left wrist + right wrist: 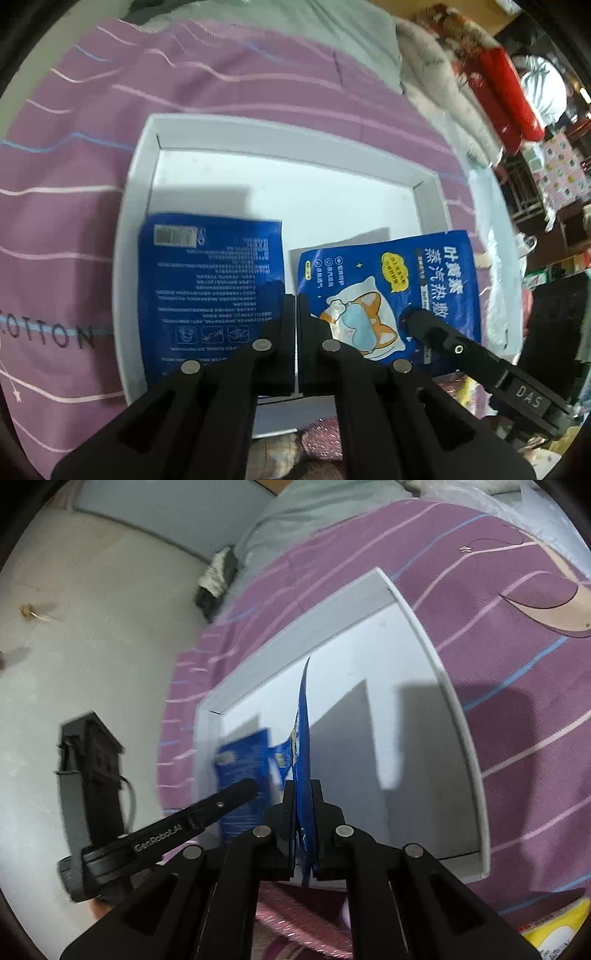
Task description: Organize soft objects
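A purple striped bedcover spreads over the bed, carrying a shallow white box. One blue sachet lies print-down in the box. The right claw is clamped on a second blue sachet above the box. The left claw is closed, empty.

Your left gripper is pointing steeply downward, its two black fingers pressing flat together with no gap between them. Your right gripper is angling down more gently, its jaws pinching a thin edge; its finger is reaching in beside the left one.
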The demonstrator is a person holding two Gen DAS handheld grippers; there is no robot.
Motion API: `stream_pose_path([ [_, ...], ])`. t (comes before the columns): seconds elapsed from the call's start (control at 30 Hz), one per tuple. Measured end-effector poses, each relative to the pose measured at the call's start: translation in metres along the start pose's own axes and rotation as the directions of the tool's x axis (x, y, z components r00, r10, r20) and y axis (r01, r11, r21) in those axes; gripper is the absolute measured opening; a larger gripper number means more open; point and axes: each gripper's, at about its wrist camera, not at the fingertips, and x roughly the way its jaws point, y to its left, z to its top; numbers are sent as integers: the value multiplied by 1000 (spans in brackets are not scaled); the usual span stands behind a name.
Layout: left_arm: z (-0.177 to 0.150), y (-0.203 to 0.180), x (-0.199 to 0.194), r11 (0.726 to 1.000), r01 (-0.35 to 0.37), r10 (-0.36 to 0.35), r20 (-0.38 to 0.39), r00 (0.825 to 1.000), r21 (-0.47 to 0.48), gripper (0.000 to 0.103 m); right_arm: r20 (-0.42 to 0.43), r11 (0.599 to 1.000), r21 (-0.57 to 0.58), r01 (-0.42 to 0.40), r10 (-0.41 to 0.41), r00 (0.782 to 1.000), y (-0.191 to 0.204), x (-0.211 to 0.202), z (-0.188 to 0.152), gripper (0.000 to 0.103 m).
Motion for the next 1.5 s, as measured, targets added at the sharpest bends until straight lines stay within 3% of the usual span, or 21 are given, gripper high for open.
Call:
stream_pose_path([
  [0.2, 1, -4, -24, 999, 34, -34, 68, 997, 10, 1, -9, 987, 36, -156, 157, 988, -1, 1, 1, 4],
  [0.3, 2, -7, -19, 1000, 26, -27, 58, 998, 17, 1, -34, 994, 26, -108, 109, 994, 1, 9, 0, 4],
  [0.63, -4, -12, 35, 997, -56, 60, -83, 995, 48, 1, -71, 1000, 16, 7, -6, 997, 5, 26, -6, 4],
  [0.8, -2, -13, 40, 997, -59, 64, -95, 993, 59, 1, -85, 995, -32, 97, -100, 991, 9, 30, -8, 5],
  [0.93, -1, -16, 40, 992, -80, 89, -92, 992, 97, 2, -96, 980, -66, 189, -195, 976, 15, 24, -9, 13],
  [1.1, -1, -23, 41, 987, -109, 119, -77, 990, 121, 2, 26, 933, -71, 352, -352, 936, 16, -10, -4, 15],
  [1.27, -1, -20, 40, 991, -88, 95, -71, 993, 97, 2, 85, 955, -33, 295, -292, 953, 6, -29, -1, 15],
  [1.37, 0, -15, 39, 996, -60, 65, -77, 995, 64, 2, 55, 954, -52, 295, -292, 955, 10, -17, 0, 15],
  [1.5, -1, -12, 33, 996, -68, 72, -87, 994, 50, 2, 17, 969, -82, 233, -232, 973, 17, -4, -3, 15],
])
